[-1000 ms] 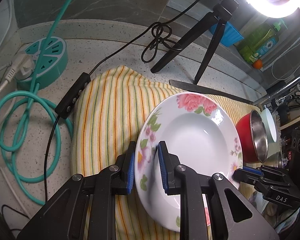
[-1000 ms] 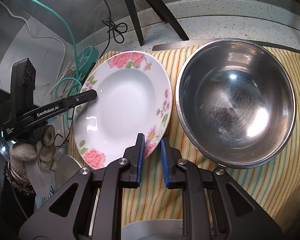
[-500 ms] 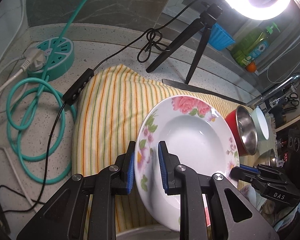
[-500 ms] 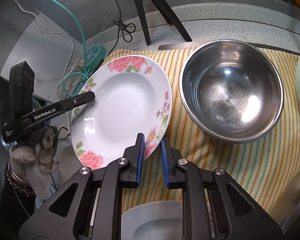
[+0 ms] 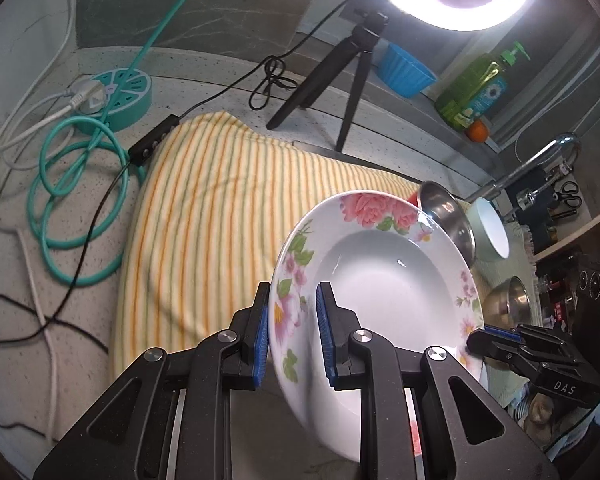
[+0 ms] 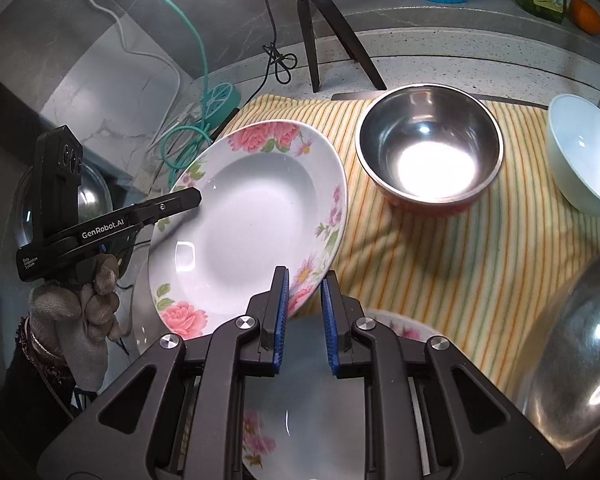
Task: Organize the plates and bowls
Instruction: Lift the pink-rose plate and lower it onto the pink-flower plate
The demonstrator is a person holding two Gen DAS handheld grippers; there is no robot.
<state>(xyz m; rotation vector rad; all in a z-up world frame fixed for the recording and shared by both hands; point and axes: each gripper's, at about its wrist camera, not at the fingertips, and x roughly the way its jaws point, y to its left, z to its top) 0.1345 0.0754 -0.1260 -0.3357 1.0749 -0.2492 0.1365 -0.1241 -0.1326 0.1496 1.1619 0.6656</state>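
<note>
The floral plate (image 5: 384, 280) was held clear of the striped cloth (image 5: 220, 216), its opposite rims pinched by the left gripper (image 5: 291, 334) and right gripper (image 6: 303, 314).

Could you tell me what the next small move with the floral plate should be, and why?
Probably carry it toward the second floral plate below and lower it on top: both grippers, left gripper and right gripper, clamp opposite rims of the floral plate, lifted off the striped cloth.
</note>
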